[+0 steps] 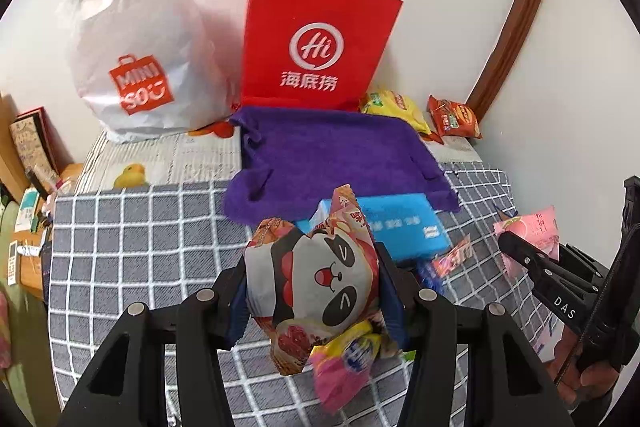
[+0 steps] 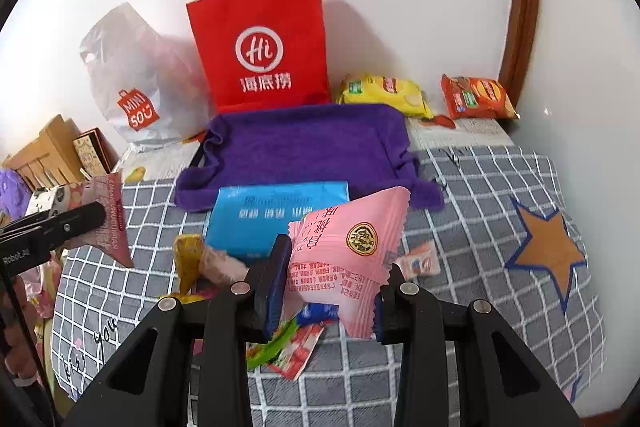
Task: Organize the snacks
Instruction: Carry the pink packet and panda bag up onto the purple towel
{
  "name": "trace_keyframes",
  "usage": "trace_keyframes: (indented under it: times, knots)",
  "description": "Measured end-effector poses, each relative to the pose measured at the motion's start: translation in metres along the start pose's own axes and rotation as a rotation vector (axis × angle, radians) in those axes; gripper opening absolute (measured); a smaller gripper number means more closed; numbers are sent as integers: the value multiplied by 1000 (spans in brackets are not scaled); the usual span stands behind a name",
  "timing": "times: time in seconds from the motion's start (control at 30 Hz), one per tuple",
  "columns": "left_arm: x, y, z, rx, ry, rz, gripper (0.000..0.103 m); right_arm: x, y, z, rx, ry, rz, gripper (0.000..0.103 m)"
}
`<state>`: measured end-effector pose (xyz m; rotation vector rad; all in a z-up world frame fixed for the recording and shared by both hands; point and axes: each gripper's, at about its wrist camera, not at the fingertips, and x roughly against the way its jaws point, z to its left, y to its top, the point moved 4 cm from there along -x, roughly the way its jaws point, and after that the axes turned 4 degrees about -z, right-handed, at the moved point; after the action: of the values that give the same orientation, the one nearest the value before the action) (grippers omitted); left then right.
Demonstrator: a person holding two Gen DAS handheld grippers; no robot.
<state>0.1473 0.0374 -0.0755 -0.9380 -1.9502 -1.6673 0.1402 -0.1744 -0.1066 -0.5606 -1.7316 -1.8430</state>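
- Left gripper [image 1: 312, 291]: clamped on panda pack [image 1: 320, 279], held off the checked cloth [image 1: 140, 227].
- Right gripper [image 2: 332, 287]: clamped on pink pack [image 2: 352, 251], also held clear of the cloth.
- Loose wrappers [image 2: 288, 347] lying under both grippers; blue pack [image 2: 276, 219] flat just beyond, partly on purple towel [image 2: 304, 143].
- Yellow chips [image 2: 384, 95] and red chips [image 2: 476, 99] side by side behind the towel, by the wall.
- Red bag [image 2: 264, 43] upright against the wall behind the towel; white bag [image 2: 136, 79] beside it.
- Step, by judgement: carry phase, one snack in each gripper, neither placed yet.
- Next move, likely: forward to the towel or the red bag — goal not certain from these views; packs soft and crinkly, so grip kept firm, release only once over the chosen spot, with the blue pack cleared on the way.
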Motion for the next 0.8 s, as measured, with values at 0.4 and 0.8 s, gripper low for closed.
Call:
trace_keyframes:
  times: [0.4,0.8]
  knots:
    - [-36,58,-10,-5,23,-32,51,-35,68,-18,37,-2,-44,34]
    - [-97,99,19,19,74,-10,51,-105,118,-15,61,23,-63,34]
